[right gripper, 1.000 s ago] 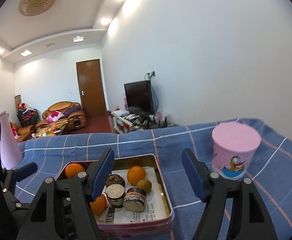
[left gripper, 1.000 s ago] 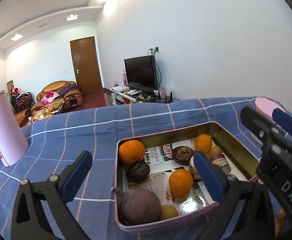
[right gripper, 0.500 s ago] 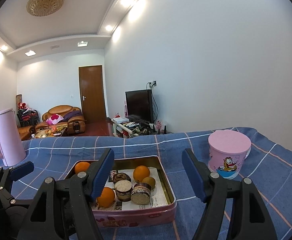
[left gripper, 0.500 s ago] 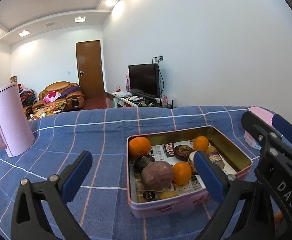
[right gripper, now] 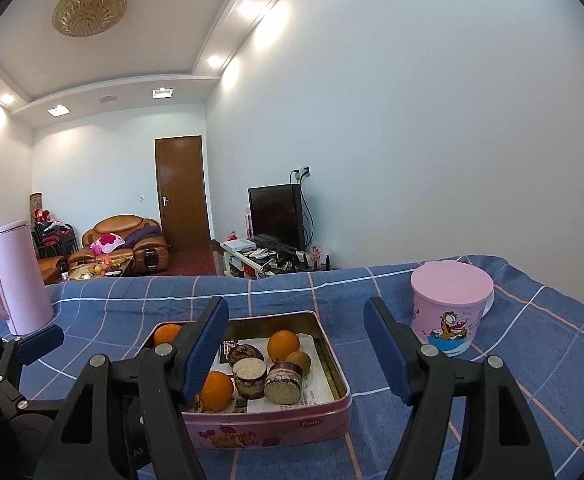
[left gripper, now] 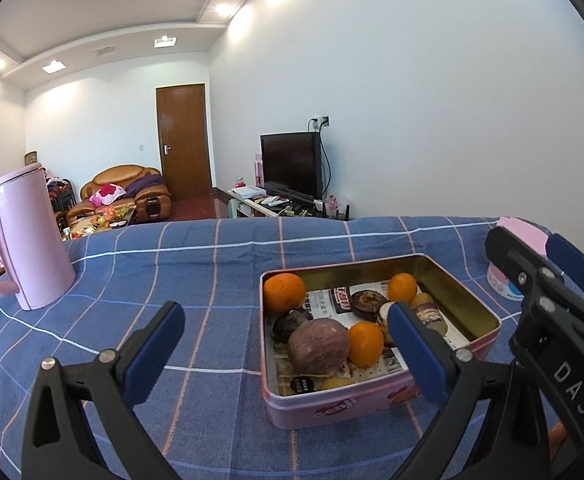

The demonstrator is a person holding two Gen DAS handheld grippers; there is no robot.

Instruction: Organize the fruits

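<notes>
A pink tin (left gripper: 332, 404) stands on the blue checked cloth, lined with newspaper. In it lie three oranges (left gripper: 284, 292), a large purple-brown fruit (left gripper: 319, 346), a kiwi (right gripper: 298, 362) and some dark cut pieces (right gripper: 281, 386). My left gripper (left gripper: 283, 312) hovers open before the tin's near left corner, with nothing between its pads. Just short of the tin's (right gripper: 271, 428) front wall, my right gripper (right gripper: 296, 308) is open and holds nothing. Each gripper shows at the edge of the other's view.
A pink kettle (left gripper: 27, 240) stands at the far left of the cloth. To the right of the tin is a pink lidded cup (right gripper: 450, 308) with a cartoon print. The table's far edge runs behind them.
Both grippers have drawn back a little from the tin, which now looks smaller and farther off. Their jaws stand as wide as before.
</notes>
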